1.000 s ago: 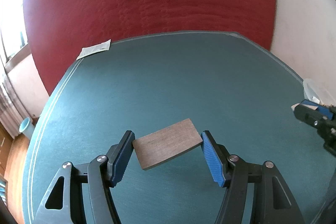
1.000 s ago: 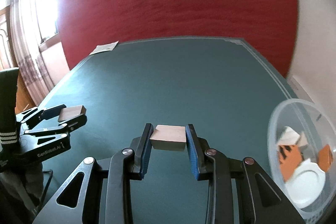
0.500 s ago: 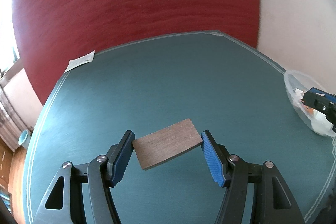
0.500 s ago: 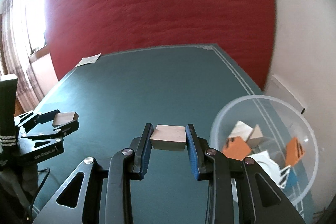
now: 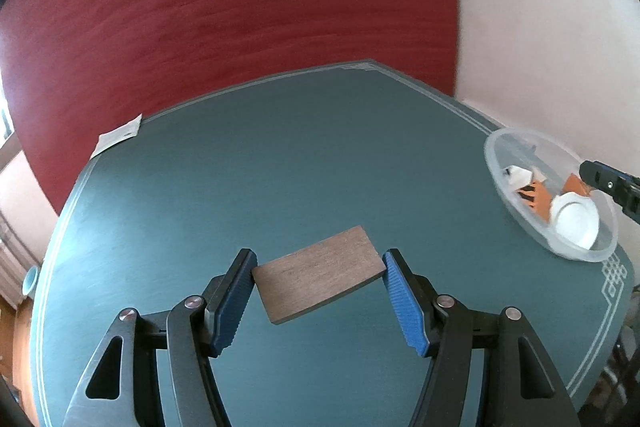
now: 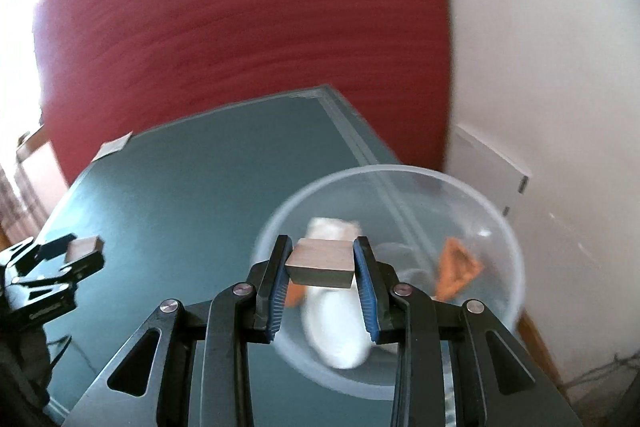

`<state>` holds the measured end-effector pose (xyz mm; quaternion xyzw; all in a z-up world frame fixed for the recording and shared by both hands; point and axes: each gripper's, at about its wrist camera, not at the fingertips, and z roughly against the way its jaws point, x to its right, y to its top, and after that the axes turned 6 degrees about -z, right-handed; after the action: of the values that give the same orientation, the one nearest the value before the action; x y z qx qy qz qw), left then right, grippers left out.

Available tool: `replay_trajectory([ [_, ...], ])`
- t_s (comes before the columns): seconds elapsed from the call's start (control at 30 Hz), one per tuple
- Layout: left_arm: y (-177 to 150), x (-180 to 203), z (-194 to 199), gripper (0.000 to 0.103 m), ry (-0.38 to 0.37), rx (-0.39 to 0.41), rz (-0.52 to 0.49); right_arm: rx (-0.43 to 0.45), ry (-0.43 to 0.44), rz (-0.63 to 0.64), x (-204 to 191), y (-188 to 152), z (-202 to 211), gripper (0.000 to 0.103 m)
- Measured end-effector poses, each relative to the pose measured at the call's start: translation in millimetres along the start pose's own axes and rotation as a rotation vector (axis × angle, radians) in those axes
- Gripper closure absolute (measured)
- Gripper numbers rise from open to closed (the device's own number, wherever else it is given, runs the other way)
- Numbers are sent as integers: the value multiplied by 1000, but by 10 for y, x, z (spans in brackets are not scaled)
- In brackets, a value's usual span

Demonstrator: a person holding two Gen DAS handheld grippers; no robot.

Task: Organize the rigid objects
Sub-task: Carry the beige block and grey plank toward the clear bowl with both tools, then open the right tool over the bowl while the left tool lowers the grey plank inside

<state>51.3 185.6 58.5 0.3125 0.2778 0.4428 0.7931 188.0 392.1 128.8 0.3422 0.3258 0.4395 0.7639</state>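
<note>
- My left gripper (image 5: pixel 318 283) pinches a flat brown wooden plate (image 5: pixel 320 279) by its two short ends; the blue pads press on both ends and the plate sits tilted, its right end higher, above the teal table (image 5: pixel 280 167).
- My right gripper (image 6: pixel 320 265) is clamped on a small pale wooden block (image 6: pixel 321 262), both pads tight against its sides.
- In the right wrist view the block hangs above the clear plastic bowl (image 6: pixel 496 223), over its left part; I cannot tell how high above the contents.
- The bowl stands near the table's right edge, close to the white wall (image 6: pixel 540 67). Inside I see orange pieces (image 6: pixel 456 267) and a white object (image 6: pixel 336 323), blurred here.
- In the left wrist view the bowl (image 5: pixel 500 179) lies well apart from the plate, to its right, with the right gripper's tip (image 5: pixel 600 177) over it.
- A white paper slip (image 5: pixel 118 137) lies at the table's far left corner, before the red wall (image 5: pixel 240 7).
- The left gripper (image 6: pixel 72 251) shows at the left of the right wrist view, plate between its fingers.
</note>
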Motion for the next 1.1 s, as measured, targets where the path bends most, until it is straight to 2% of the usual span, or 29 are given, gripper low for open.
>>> replay_trajectory([
  [0.3, 171, 271, 54, 35, -39, 37, -47, 5, -37, -114, 568, 65, 92, 71],
  [0.5, 274, 451, 154, 35, -74, 79, -68, -10, -21, -164, 717, 82, 72, 71],
  [0.7, 299, 575, 179, 35, -118, 77, -70, -34, 15, -207, 766, 89, 8, 70],
  [0.8, 324, 619, 189, 35, -137, 74, -66, -28, 37, -235, 823, 99, 33, 61],
  [1.1, 438, 870, 197, 35, -235, 79, -83, 4, 42, -285, 891, 139, 103, 60],
])
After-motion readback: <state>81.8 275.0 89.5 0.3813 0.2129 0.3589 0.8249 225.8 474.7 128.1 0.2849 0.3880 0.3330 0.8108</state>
